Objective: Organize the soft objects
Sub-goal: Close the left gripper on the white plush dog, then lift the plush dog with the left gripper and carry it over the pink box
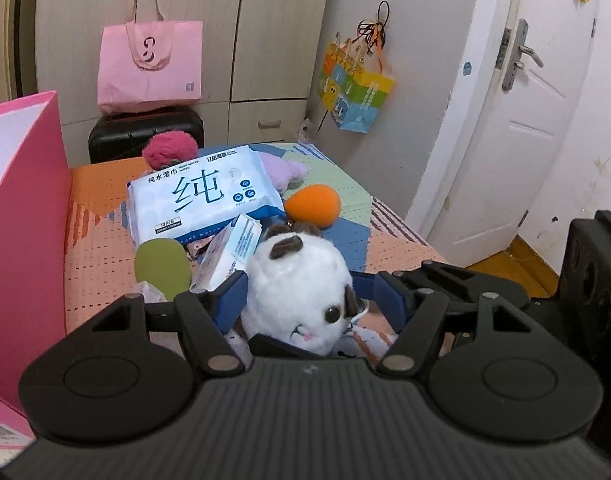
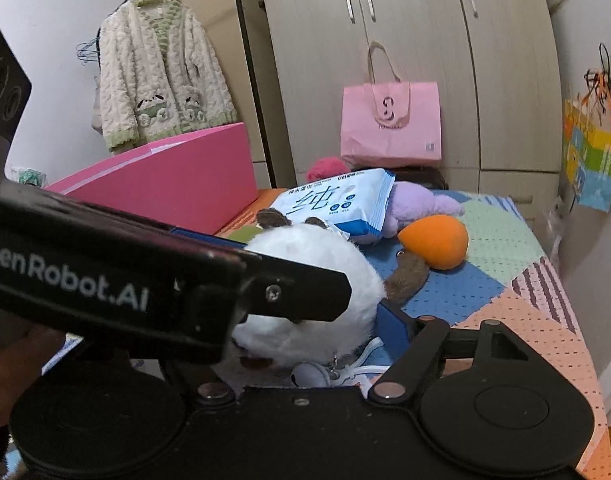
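A white plush dog [image 1: 297, 292] with brown ears sits between the blue pads of my left gripper [image 1: 305, 296], which is closed against its sides. The same plush [image 2: 317, 280] shows in the right wrist view, pressed against my right gripper [image 2: 305, 320]; the left gripper's body [image 2: 145, 272] hides the right gripper's left finger. On the table lie a wet wipes pack [image 1: 205, 196], an orange sponge egg [image 1: 313, 204], a green sponge [image 1: 163, 268], a purple plush [image 1: 283, 170], a red fuzzy ball [image 1: 169, 150] and a small tissue packet [image 1: 229, 256].
A pink open box [image 1: 21, 208] stands at the table's left; it also shows in the right wrist view [image 2: 165, 184]. The colourful mat [image 1: 345, 184] ends at the right edge near a white door [image 1: 517, 120]. A black suitcase [image 1: 145, 132] and pink bag [image 1: 149, 68] stand behind.
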A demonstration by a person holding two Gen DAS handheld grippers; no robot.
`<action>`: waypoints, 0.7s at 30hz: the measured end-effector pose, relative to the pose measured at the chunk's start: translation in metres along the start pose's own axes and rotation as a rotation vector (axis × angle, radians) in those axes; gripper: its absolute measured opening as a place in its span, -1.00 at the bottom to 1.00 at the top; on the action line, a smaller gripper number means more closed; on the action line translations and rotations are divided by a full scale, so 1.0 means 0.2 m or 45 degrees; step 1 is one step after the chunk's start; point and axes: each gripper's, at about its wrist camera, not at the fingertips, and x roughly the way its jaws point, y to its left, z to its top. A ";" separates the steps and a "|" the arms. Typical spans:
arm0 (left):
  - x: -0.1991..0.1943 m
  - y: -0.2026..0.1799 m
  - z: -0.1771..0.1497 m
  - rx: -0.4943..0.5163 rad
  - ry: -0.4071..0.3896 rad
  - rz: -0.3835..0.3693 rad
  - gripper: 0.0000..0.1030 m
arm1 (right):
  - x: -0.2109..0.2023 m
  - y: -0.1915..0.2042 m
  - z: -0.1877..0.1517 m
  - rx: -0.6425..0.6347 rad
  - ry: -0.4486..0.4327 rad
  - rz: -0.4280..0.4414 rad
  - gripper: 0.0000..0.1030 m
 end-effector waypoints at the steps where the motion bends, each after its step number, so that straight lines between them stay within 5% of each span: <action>1: 0.00 0.00 0.00 0.005 -0.001 0.009 0.32 | 0.00 0.00 0.00 -0.004 -0.007 0.000 0.51; 10: 0.04 -0.05 -0.03 0.053 0.014 0.119 0.18 | -0.02 0.04 -0.04 -0.064 -0.062 -0.039 0.48; 21: -0.04 -0.11 -0.04 0.051 -0.035 0.106 0.17 | -0.13 0.06 -0.03 -0.115 -0.158 -0.049 0.45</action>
